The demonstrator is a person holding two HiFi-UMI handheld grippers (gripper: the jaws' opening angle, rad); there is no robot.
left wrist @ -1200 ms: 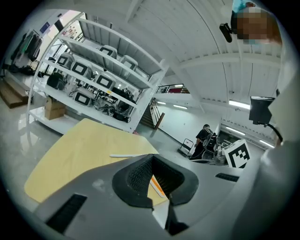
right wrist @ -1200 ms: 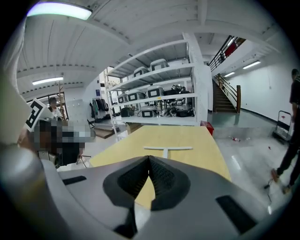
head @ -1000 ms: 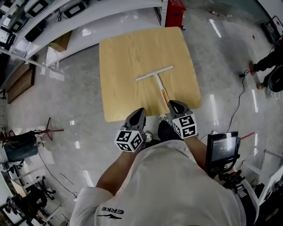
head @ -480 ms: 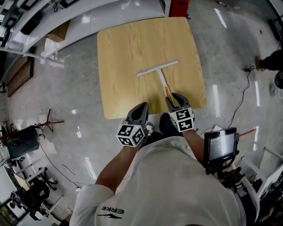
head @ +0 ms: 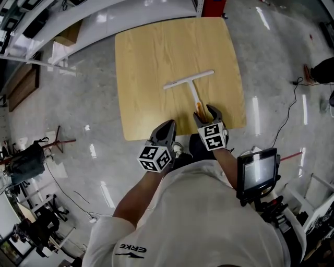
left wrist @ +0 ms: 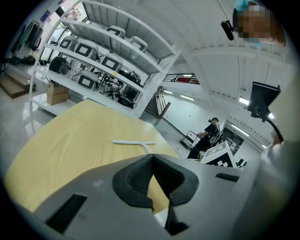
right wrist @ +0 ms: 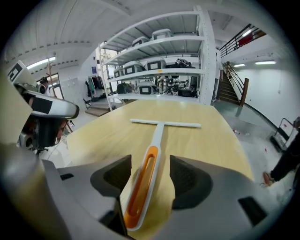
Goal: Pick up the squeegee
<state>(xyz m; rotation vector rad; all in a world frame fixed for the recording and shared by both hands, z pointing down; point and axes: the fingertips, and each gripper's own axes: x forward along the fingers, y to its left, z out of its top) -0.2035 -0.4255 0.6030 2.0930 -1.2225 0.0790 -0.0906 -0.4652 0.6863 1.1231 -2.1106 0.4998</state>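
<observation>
A white T-shaped squeegee (head: 190, 79) with an orange grip lies on the square wooden table (head: 146, 62), its blade far and its handle pointing toward me. My right gripper (head: 205, 111) hangs low over the table's near edge. Its jaws are opening and stand on either side of the orange grip (right wrist: 140, 187), with the pads (right wrist: 190, 180) clear of it. The squeegee's blade (right wrist: 165, 123) lies ahead in the right gripper view. My left gripper (head: 166, 127) hovers at the table's front edge, left of the handle. The left gripper (left wrist: 152, 157) is shut and empty; the squeegee (left wrist: 133, 141) lies farther off.
White shelving (right wrist: 159, 51) with machines runs past the table's far side. A monitor on a stand (head: 258, 174) is at my right hip. A red item (head: 211, 8) sits beyond the far corner, a cardboard box (head: 65, 39) under the shelves. A person (left wrist: 211, 133) stands far off.
The right gripper has sunk toward the table and come forward over the handle's end, and its jaws have gone from shut to wide apart. The left gripper has stayed put.
</observation>
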